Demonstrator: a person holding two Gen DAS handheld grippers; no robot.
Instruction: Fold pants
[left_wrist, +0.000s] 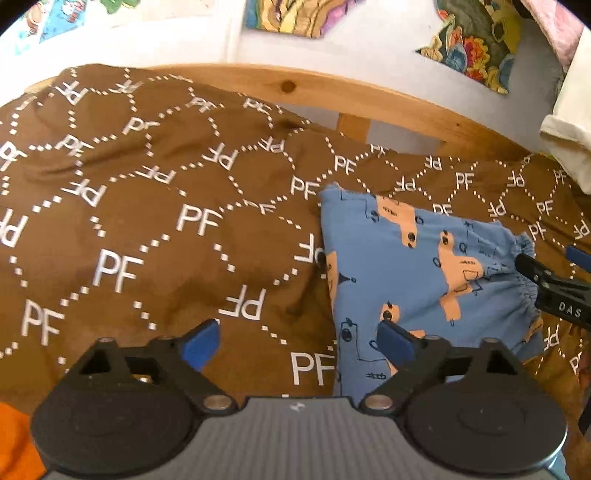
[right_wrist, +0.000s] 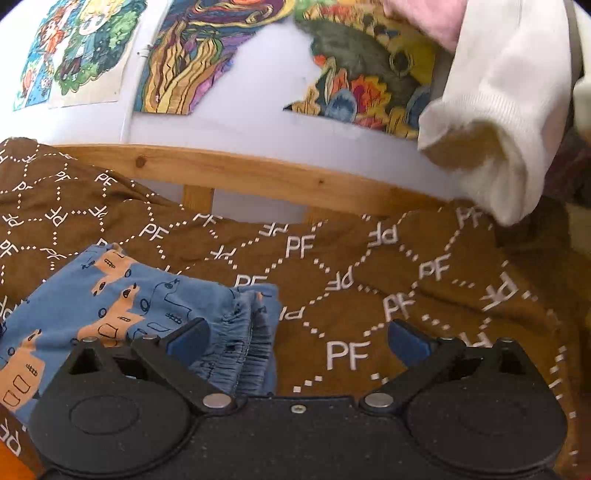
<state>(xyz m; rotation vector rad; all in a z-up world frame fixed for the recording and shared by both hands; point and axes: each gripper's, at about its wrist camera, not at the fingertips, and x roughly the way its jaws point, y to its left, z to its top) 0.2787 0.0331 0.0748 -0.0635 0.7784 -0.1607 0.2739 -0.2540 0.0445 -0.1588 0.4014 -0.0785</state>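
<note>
Blue pants (left_wrist: 413, 280) with an orange print lie folded on a brown "PF" bedspread (left_wrist: 147, 221). My left gripper (left_wrist: 297, 341) is open and empty, its right finger over the pants' near left edge. The right gripper shows at the right edge of the left wrist view (left_wrist: 554, 288), beside the elastic waistband. In the right wrist view the pants (right_wrist: 122, 306) lie at the lower left with the gathered waistband (right_wrist: 243, 332) facing me. My right gripper (right_wrist: 295, 341) is open and empty, its left finger over the waistband.
A wooden bed rail (right_wrist: 258, 173) runs along the far edge of the bedspread (right_wrist: 406, 295), with a white wall and colourful posters (right_wrist: 369, 74) behind. A white garment (right_wrist: 498, 110) hangs at the upper right. Something orange (left_wrist: 14, 439) lies at the lower left.
</note>
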